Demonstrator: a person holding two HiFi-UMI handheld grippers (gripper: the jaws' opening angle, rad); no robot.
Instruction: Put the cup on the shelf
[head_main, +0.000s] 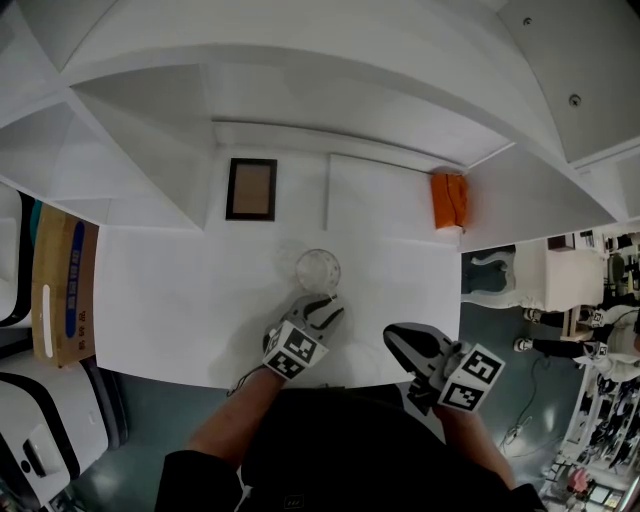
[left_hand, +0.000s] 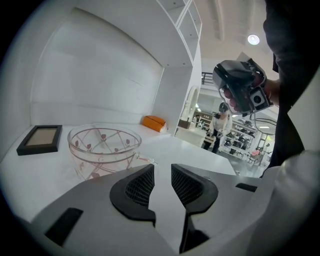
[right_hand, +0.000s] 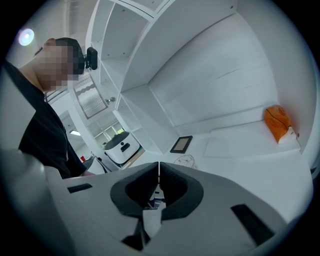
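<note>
A clear glass cup (head_main: 318, 270) with a pink leaf pattern stands upright on the white table (head_main: 170, 300). In the left gripper view the cup (left_hand: 102, 150) sits just ahead and left of the jaws, its handle turned toward them. My left gripper (head_main: 325, 312) is right behind the cup and open, with nothing between its pads (left_hand: 135, 187). My right gripper (head_main: 395, 340) hovers at the table's front edge, away from the cup, its jaws shut and empty. From the right gripper view the cup (right_hand: 186, 161) shows small beyond the shut gripper (right_hand: 159, 170).
A dark picture frame (head_main: 251, 189) lies at the back left of the table, an orange packet (head_main: 449, 200) at the back right by a flat white slab (head_main: 385, 195). White shelf compartments (right_hand: 125, 30) rise behind. A cardboard box (head_main: 62, 285) stands left of the table.
</note>
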